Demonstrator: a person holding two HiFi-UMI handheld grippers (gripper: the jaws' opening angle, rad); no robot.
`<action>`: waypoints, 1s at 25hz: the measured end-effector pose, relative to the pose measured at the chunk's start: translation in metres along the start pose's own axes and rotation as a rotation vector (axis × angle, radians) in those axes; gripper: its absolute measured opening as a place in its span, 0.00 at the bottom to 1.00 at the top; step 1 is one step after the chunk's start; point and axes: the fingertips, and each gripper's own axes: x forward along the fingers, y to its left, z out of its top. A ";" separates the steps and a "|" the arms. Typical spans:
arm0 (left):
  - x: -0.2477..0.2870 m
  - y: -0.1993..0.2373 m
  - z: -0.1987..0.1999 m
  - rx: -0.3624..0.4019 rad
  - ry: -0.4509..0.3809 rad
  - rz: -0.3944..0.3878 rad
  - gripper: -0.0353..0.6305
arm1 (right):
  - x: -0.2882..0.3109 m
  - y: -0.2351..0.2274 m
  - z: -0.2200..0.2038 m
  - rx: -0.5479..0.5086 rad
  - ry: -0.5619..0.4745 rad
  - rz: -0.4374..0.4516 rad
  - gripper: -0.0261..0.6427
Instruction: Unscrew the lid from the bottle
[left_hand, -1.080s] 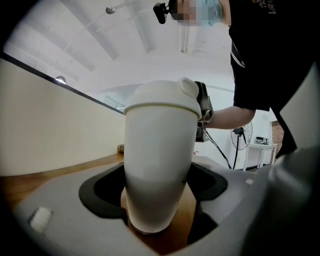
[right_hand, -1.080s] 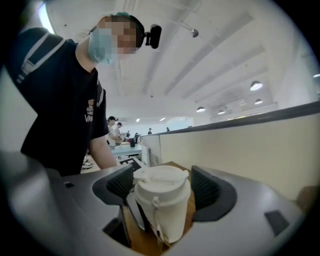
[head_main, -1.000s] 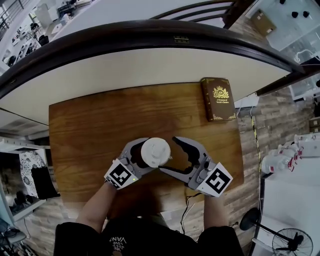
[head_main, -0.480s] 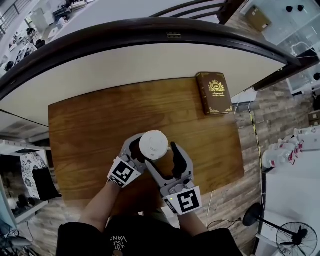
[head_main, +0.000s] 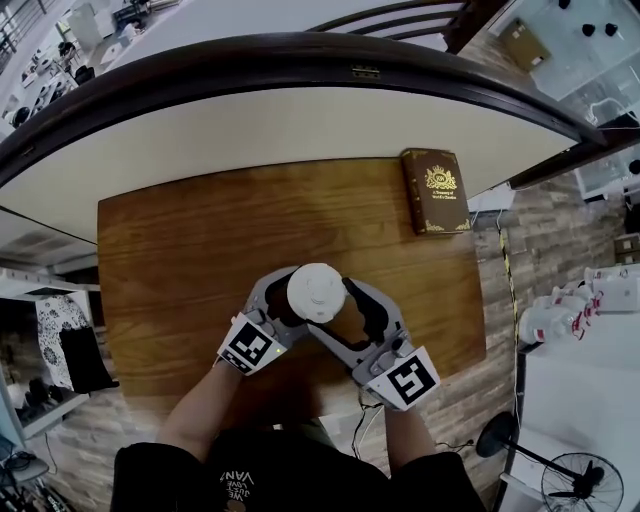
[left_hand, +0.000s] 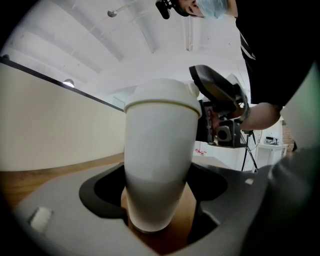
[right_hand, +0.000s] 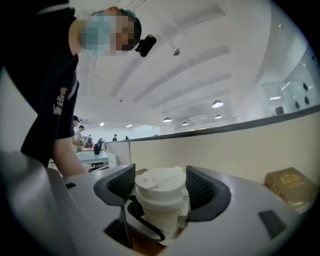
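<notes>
While the fingers of the left gripper (left_hand: 157, 197) clamp the bottle (left_hand: 160, 145) low on its body, it stands upright between them on the table (head_main: 180, 260). The right gripper (right_hand: 162, 187) is closed on the lid (right_hand: 160, 181), one finger pressing each side.

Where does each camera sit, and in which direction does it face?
Head view: on the person's head, looking steeply down at the brown wooden table; both forearms show.
Left gripper view: on the left tongs, looking upward along the white bottle they grip; the person's torso shows.
Right gripper view: on the right tongs, facing the round white lid they grip; the person's arm shows.
Shared: head and right gripper views both show the brown gilt book.
</notes>
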 end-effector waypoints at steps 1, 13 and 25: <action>0.000 0.000 0.000 -0.001 0.000 -0.004 0.62 | -0.001 -0.001 0.000 -0.001 0.013 0.072 0.53; 0.000 0.000 -0.002 -0.012 0.014 -0.026 0.62 | 0.004 -0.007 0.001 -0.028 0.079 0.638 0.52; -0.002 0.001 -0.004 -0.012 0.022 -0.002 0.62 | -0.027 -0.012 0.016 0.132 -0.137 -0.063 0.52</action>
